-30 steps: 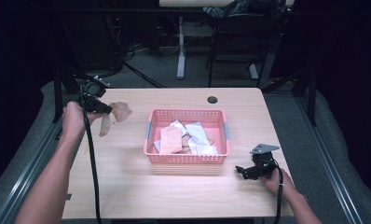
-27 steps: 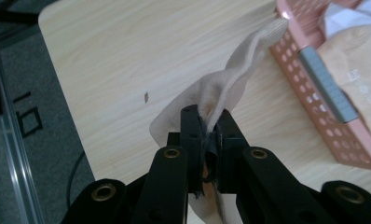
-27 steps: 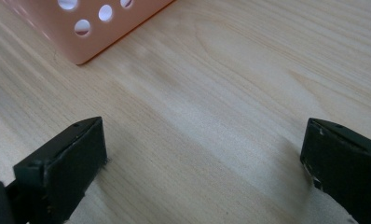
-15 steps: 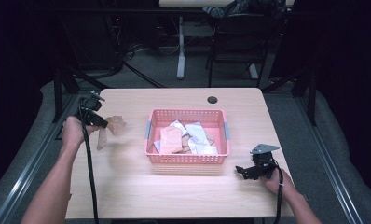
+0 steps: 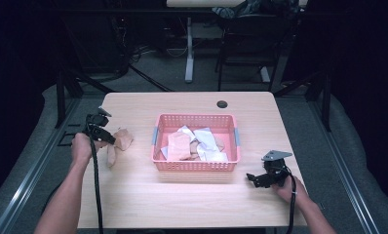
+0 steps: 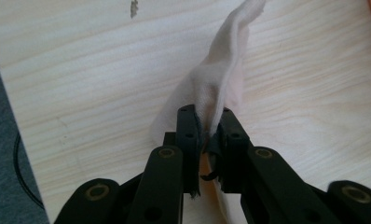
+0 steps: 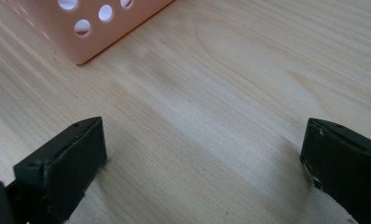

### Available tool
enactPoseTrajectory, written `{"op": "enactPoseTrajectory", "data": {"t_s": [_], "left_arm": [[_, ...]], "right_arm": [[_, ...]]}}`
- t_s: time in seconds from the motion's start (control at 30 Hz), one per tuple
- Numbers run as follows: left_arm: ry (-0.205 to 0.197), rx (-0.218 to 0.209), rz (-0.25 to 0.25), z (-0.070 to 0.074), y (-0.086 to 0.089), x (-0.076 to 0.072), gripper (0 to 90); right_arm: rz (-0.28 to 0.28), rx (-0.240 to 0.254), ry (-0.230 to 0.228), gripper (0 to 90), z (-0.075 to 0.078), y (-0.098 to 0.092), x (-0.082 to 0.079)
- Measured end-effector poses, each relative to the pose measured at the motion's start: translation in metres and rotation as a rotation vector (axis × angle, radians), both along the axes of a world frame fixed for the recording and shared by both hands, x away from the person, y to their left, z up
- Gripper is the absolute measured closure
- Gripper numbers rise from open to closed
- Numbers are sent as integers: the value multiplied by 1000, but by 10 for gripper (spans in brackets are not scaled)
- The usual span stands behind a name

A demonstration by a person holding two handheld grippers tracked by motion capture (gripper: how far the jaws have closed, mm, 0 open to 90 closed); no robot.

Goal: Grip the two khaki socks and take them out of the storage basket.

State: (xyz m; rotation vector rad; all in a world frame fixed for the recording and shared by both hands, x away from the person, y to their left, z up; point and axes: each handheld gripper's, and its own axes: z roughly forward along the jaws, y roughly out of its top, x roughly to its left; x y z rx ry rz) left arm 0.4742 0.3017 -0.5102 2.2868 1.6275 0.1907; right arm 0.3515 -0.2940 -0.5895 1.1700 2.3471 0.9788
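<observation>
A pink basket [image 5: 196, 166] stands mid-table with several folded cloths [image 5: 192, 145] inside, pale pink and white. My left gripper [image 5: 108, 139] is left of the basket, low over the table, shut on a pale pink cloth [image 5: 120, 141] that droops onto the wood. In the left gripper view the cloth [image 6: 221, 79] rises from between the closed jaws of the gripper [image 6: 207, 140] and spreads on the table. My right gripper [image 5: 253, 177] rests near the table's front right, just off the basket's corner [image 7: 85, 42]. Its gripper [image 7: 202, 163] stands open, wide apart, with bare wood between the jaws.
A small round black grommet [image 5: 222, 104] sits in the table [image 5: 182, 209] near its far edge. Chair and desk legs stand on the dark floor beyond. Metal rails run along both sides of the table.
My left gripper has come down and toward the near side with the cloth, which now touches the table. The right gripper has not moved.
</observation>
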Motion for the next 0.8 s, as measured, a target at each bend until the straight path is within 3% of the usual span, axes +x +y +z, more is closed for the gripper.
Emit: {"op": "enactPoseTrajectory", "data": {"t_s": [0.1,0.2,0.33,0.5,0.63,0.8], "left_arm": [[-4,-11,25,-5,1,1,711],[-25,6,51,-2,0,0,477],[-68,2,48,5,-2,-4,272],[-91,-28,31,17,-6,-8,141],[-163,-47,-2,40,-17,-12,73],[-221,-68,-53,61,-36,-15,10]], "right_arm": [[0,0,0,0,0,0,0],[0,0,0,0,0,0,0],[0,0,0,0,0,0,0],[0,0,0,0,0,0,0],[1,1,0,0,0,0,0],[0,0,0,0,0,0,0]]}}
